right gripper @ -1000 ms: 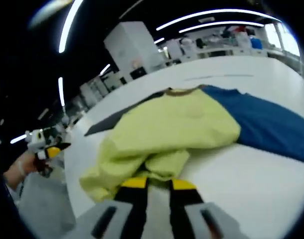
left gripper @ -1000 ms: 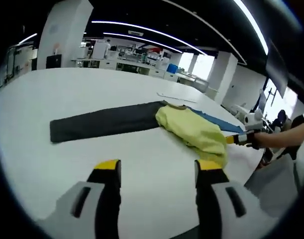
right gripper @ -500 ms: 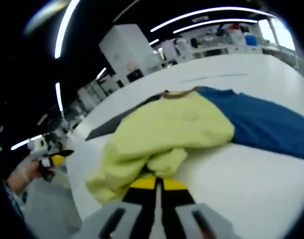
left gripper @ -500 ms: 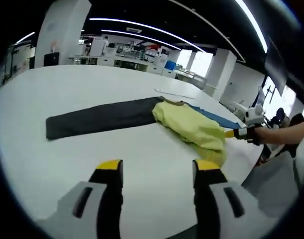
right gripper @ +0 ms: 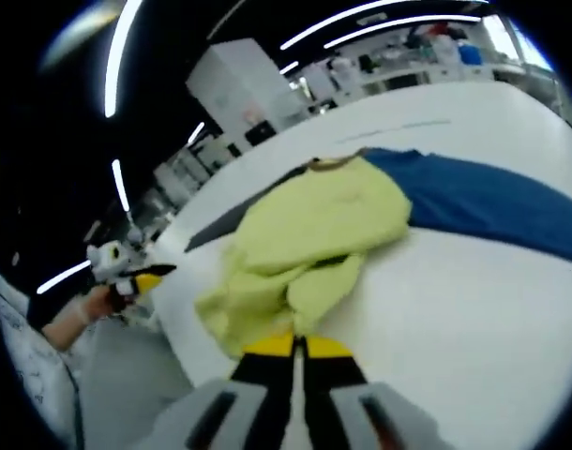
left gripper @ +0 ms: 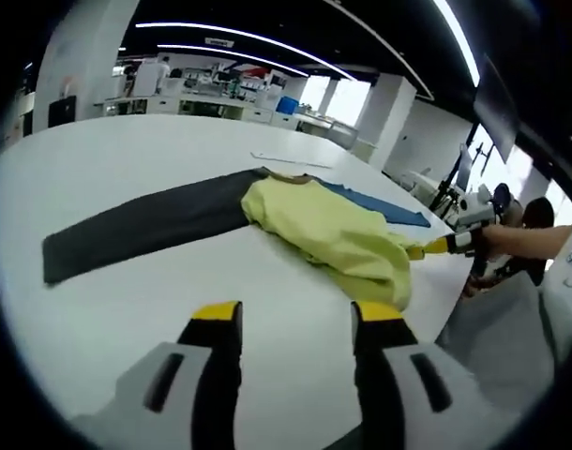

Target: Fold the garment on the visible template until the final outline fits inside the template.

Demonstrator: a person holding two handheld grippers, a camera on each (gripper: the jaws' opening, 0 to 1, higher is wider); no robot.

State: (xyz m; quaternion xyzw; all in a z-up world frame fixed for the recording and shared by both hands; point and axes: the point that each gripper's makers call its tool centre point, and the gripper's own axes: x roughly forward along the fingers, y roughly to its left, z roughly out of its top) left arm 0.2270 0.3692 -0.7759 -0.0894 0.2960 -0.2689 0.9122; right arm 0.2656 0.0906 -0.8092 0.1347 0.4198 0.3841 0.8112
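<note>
The yellow garment [left gripper: 335, 232] lay bunched on the white table [left gripper: 127, 159], overlapping the near ends of a dark grey garment [left gripper: 136, 223] stretching toward 9 o'clock and a blue garment [left gripper: 375, 203] toward 2 o'clock. The left gripper [left gripper: 295, 317] hovered above the bare tabletop, jaws spread and released. In the right gripper view, the right gripper [right gripper: 291, 345] was clenched on the yellow garment's [right gripper: 305, 234] near edge, the blue garment [right gripper: 492, 202] at 2 o'clock
</note>
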